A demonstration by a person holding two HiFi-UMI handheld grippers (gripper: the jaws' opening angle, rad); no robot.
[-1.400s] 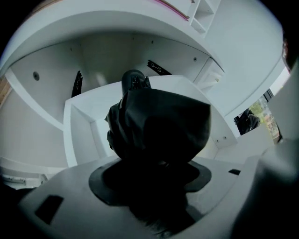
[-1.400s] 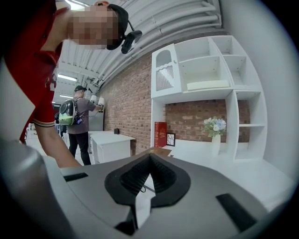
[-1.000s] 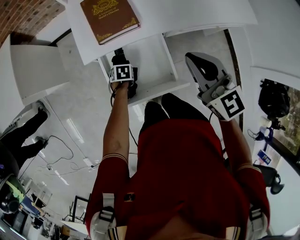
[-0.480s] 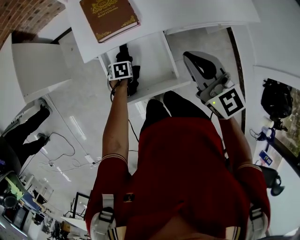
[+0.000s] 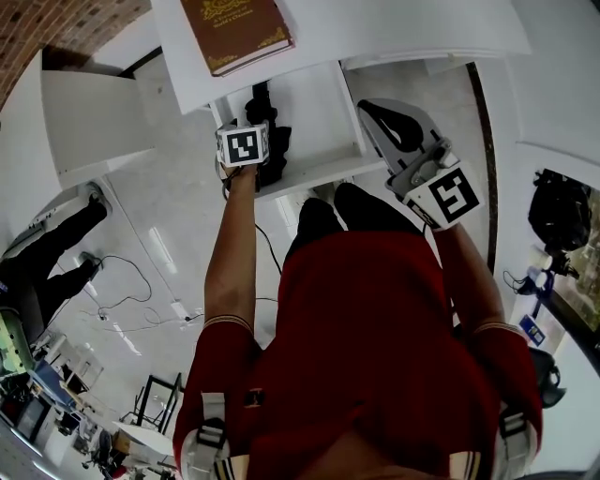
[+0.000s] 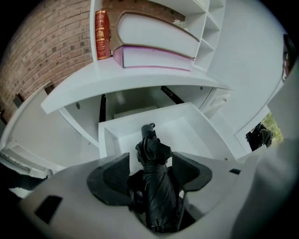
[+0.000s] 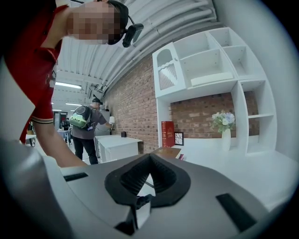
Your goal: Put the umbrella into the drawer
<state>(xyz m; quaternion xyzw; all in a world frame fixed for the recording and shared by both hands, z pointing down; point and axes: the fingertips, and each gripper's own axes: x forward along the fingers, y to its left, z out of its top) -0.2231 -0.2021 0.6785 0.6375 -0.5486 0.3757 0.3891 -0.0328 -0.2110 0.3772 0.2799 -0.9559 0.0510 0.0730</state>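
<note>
left gripper (image 6: 150,164): clamps umbrella (image 6: 156,200) over drawer (image 6: 198,128)
right gripper (image 7: 149,176): closed, empty
risk: early release, umbrella likely lands across drawer rim

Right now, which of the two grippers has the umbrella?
The left gripper, clamped on the black folded umbrella and aimed at the open drawer; the right gripper is shut on nothing.

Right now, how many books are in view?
3. A brown book lies on the desktop, stacked on a purple-edged book. A red book stands upright beside them. Others may be hidden.
</note>
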